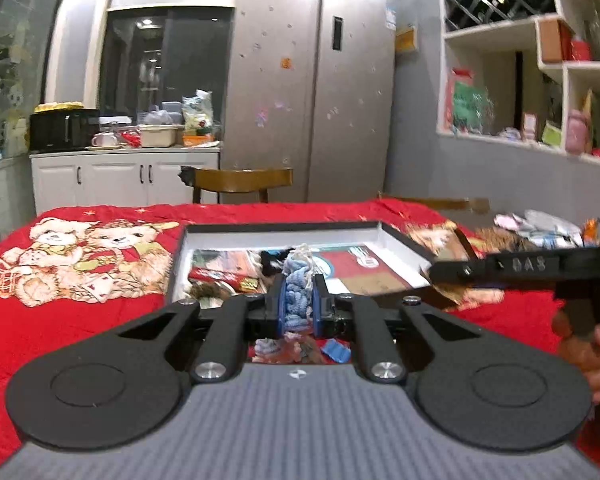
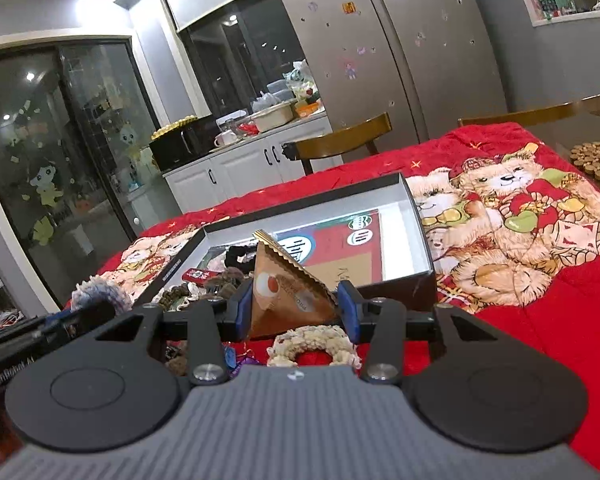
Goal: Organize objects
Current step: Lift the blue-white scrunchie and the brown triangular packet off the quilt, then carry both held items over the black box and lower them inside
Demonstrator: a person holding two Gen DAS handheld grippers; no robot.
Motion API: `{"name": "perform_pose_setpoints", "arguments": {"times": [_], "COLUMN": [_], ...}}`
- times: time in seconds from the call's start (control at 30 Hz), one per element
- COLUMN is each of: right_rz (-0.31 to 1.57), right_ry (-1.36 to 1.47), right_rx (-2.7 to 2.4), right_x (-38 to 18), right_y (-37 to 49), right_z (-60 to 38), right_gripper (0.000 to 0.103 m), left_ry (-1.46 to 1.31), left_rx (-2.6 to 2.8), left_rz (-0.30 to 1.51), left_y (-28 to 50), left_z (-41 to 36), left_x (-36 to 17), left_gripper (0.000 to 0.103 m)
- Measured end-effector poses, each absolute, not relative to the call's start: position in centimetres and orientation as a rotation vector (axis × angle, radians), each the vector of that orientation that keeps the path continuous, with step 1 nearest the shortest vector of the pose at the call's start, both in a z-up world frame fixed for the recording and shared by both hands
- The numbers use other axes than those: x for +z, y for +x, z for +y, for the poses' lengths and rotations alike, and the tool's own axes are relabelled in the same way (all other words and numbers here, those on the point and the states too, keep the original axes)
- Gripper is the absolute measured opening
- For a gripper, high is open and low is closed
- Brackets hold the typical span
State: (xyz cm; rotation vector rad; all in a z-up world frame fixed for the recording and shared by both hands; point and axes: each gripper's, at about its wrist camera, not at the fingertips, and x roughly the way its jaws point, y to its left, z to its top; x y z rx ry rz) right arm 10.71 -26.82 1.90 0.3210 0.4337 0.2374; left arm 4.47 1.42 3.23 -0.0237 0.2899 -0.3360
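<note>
We note left gripper (image 1: 298,300) clamped on soft blue scrunchie (image 1: 298,292); right gripper (image 2: 296,304) holding light, crushable packet (image 2: 288,296) mid-body

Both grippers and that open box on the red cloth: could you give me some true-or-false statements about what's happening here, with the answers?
1. The left gripper is clamped on a fluffy blue scrunchie. True.
2. The right gripper is empty. False: a brown snack packet with a zigzag edge sits between its blue pads.
3. The open box already has things in it. True: packets and hair ties lie at one end.
4. The cloth under the box is plain blue. False: it is red with teddy bears.
5. A cream scrunchie lies on the cloth, outside the box. True.
</note>
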Motion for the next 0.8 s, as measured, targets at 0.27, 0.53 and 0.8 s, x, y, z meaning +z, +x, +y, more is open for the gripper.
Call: {"name": "perform_pose_setpoints", "arguments": {"times": [0.27,0.53,0.8], "right_rz": [0.497,0.501,0.491], "right_ry": [0.382,0.398,0.402], "right_rx": [0.257,0.298,0.354], "right_x": [3.9,8.6,12.2], "right_y": [11.5,13.8,17.9], "right_z": [-26.3,-25.5,-23.2], "right_gripper": [0.047,0.047,0.047], "left_ry": [-0.079,-0.029,-0.018], "left_rx": [-0.312,-0.233,-0.2], "left_rz": [0.258,0.319,0.309], "left_y": [5.2,7.9,10.9], "left_z": [3.2,3.5,4.0], "left_x": [6.0,10.7,14.9], "left_gripper": [0.015,0.015,0.015]}}
